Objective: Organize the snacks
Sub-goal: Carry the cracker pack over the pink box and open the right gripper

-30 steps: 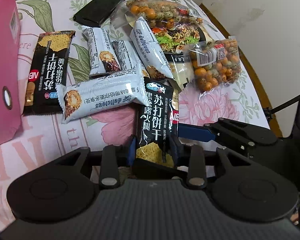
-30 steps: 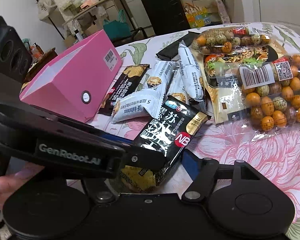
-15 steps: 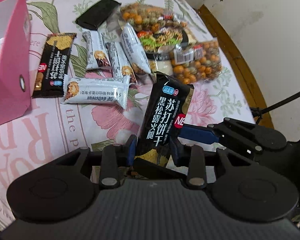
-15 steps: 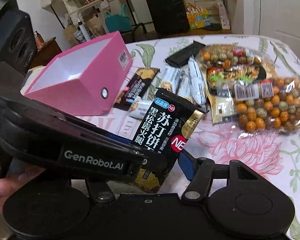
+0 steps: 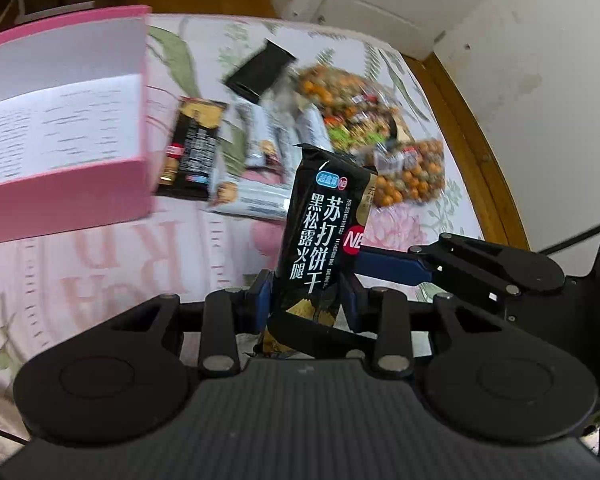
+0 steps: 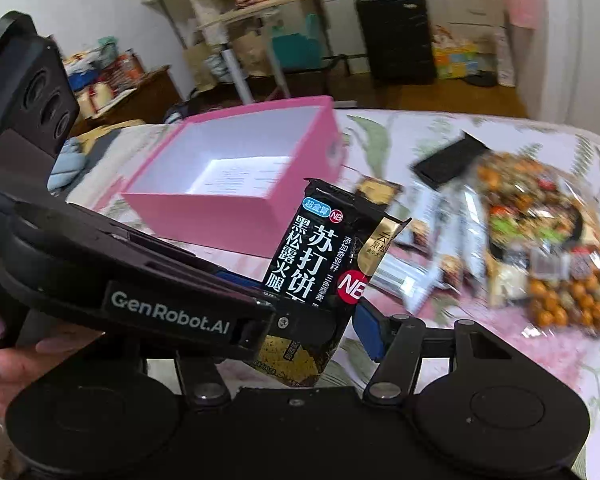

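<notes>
One black packet (image 5: 320, 236) upright, clamped low between left gripper (image 5: 306, 300) pads, right gripper (image 6: 300, 320) jaws closing around it, pink box (image 6: 236, 184) beyond.

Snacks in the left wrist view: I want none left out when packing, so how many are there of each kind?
Black cracker packs: 2, one in the left gripper, the other lying flat
Plain black packet: 1
White bar packets: 4, though blurred
Bags of coloured nuts: 2
Noodle pack: 1
Total: 10
</notes>
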